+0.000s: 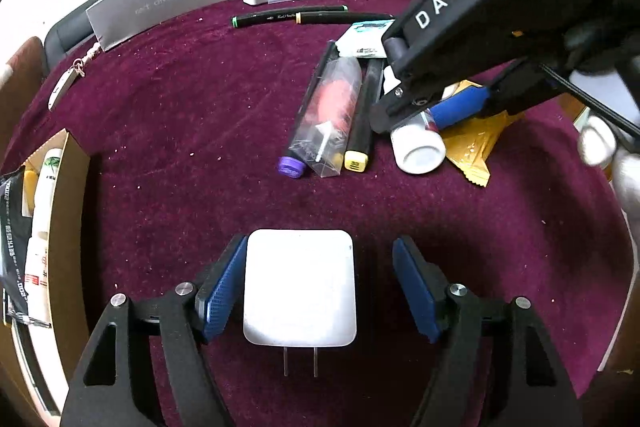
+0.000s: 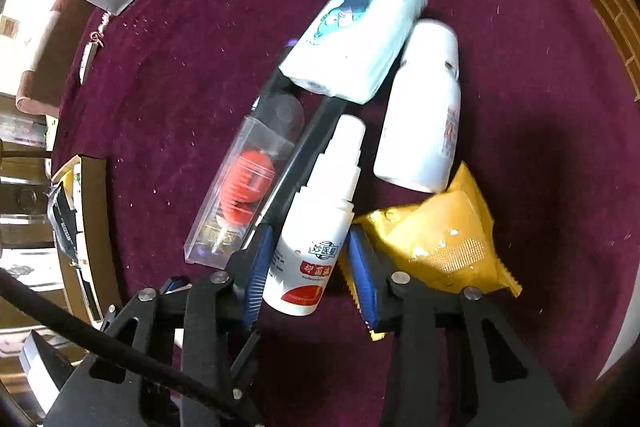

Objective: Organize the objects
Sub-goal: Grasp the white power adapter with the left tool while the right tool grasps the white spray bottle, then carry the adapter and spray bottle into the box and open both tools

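Left hand-held gripper (image 1: 318,291): we see its pads apart around the white charger (image 1: 300,287) on the bench (image 1: 160,107) — one pad just beside it, the other clear of it.
Right hand-held gripper (image 2: 306,267): it straddles the small white spray bottle (image 2: 316,227); whether the pads already press, we cannot tell.
Neighbours: yellow packet (image 2: 440,239), clear case (image 2: 244,183), big white bottle (image 2: 424,107) lie close around.
Box (image 1: 68,227): at the bench edge, partly filled.
Risk: we think the round bottle may roll or slip — or the pad catches the packet.
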Demonstrator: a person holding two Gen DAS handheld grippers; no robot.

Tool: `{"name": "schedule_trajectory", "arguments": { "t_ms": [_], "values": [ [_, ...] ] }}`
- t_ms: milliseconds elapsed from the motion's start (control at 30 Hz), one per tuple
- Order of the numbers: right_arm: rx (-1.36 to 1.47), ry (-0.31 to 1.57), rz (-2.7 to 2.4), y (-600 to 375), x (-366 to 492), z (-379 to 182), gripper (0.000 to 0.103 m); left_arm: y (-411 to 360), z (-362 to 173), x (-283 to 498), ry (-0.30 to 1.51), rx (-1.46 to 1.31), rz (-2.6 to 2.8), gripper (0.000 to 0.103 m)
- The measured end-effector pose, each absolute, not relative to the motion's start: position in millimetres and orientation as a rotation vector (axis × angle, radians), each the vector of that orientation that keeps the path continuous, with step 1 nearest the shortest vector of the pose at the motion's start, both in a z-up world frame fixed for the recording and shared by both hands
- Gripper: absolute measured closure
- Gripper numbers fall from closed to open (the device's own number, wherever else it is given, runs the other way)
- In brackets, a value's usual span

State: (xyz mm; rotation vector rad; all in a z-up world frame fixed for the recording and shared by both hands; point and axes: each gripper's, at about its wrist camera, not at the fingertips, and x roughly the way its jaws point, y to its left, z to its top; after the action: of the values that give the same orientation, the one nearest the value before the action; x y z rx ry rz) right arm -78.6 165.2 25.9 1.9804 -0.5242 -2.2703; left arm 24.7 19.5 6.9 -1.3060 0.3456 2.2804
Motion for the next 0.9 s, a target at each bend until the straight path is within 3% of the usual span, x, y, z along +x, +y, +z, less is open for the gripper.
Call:
{"name": "schedule_trajectory", "arguments": {
  "t_ms": [67,100,200,300,900],
  "values": [
    [1.973,-0.552,-2.281,167,-81,25,0.067,17,9,22,0.338,-1.326,2.285,0.048],
    [1.961,-0.574,-2.292,169,-81,25,0.067,11,12,17,0.311,-1.357,2.291,0.065],
    [1.953,-0.579,-2.295,169,-84,24,0.068,-10,17,6,0.099,-1.449,2.227,0.065],
    [1.934,-0.634,-2.258,173,-82,24,0.076,-25,26,13,0.042,-1.452,2.239,0.065],
    [1.774,-0.891,-2.037,175,-30,47,0.075,-74,67,78,-0.195,-1.392,2.262,0.064]
  ]
}}
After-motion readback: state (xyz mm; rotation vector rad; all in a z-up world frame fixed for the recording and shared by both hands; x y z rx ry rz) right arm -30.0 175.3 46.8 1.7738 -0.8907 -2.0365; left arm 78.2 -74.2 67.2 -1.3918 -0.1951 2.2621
